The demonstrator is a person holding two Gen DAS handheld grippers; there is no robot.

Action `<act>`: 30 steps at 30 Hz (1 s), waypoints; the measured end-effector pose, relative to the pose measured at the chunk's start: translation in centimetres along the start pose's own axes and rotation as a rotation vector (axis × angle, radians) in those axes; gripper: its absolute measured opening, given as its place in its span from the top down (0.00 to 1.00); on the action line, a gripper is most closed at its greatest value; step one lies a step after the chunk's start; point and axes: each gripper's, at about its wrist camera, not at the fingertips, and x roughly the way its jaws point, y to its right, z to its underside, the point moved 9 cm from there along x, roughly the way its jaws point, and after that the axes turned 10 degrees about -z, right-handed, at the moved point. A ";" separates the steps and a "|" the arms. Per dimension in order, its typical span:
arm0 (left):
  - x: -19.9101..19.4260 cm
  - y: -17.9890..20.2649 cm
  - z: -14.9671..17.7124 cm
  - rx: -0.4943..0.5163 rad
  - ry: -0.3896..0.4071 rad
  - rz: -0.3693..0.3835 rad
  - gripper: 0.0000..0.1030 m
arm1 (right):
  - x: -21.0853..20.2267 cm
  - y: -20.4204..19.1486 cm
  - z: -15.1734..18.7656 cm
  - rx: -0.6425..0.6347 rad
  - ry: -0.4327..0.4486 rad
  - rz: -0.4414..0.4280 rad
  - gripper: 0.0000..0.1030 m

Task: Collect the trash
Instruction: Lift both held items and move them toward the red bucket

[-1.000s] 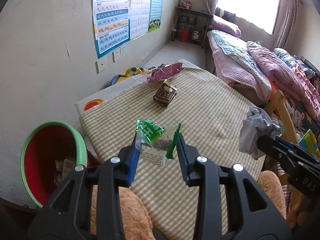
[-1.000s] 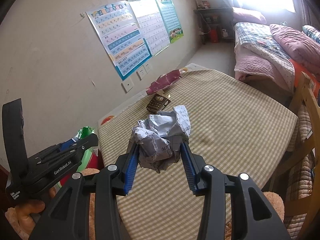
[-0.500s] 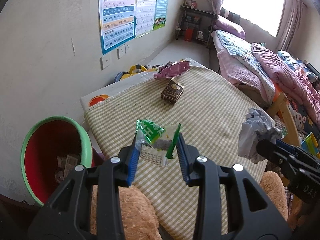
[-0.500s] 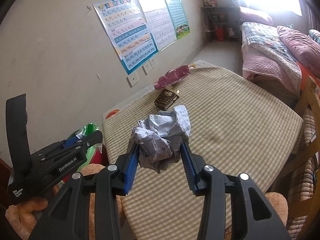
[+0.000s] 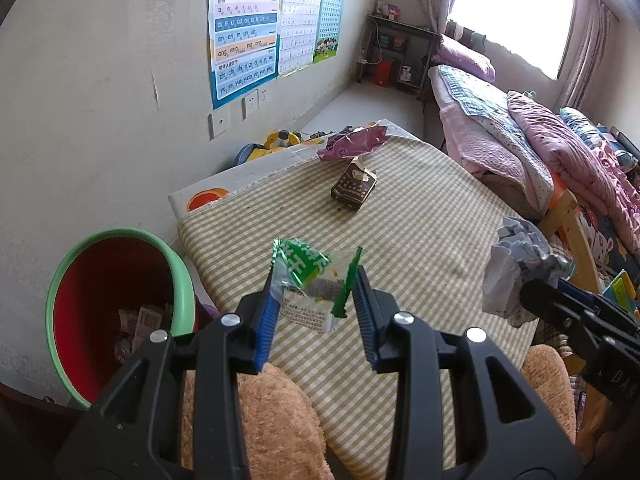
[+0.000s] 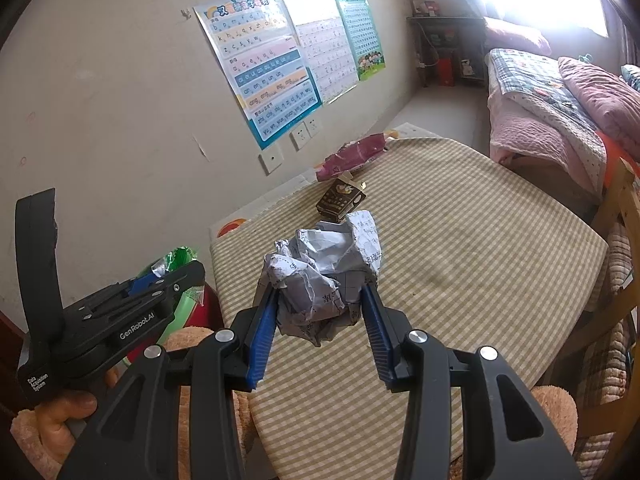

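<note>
A green wrapper (image 5: 308, 280) is clamped in the left gripper (image 5: 316, 304) and crumpled paper (image 6: 324, 276) in the right gripper (image 6: 320, 312), probably for dropping into the red bin (image 5: 116, 304) at lower left.

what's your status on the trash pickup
Left gripper shut on green wrapper. Right gripper shut on crumpled paper. Bin left of table, path clear.

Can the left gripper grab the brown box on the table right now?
Probably not yet. The left gripper has its jaws shut on a green wrapper, so they are full. The brown box lies farther off on the checked table; nothing stands between, but the wrapper must go first, perhaps into the bin.
</note>
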 end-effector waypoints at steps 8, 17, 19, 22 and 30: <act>0.1 -1.2 0.2 -0.024 -0.005 -0.010 0.67 | 0.0 0.0 0.0 0.001 0.000 0.004 0.60; 0.5 -2.1 0.4 -0.045 -0.013 -0.014 0.67 | 0.7 -1.0 0.1 -0.026 -0.019 -0.003 0.60; 0.6 -2.5 0.4 -0.054 -0.014 -0.016 0.67 | 0.8 -1.3 0.2 -0.033 -0.024 -0.003 0.60; 0.6 -3.1 0.4 -0.067 -0.014 -0.019 0.67 | 1.0 -1.8 0.1 -0.046 -0.027 -0.004 0.60; 0.5 -5.0 0.7 -0.104 -0.008 -0.024 0.67 | 1.9 -3.3 0.1 -0.087 -0.043 -0.002 0.60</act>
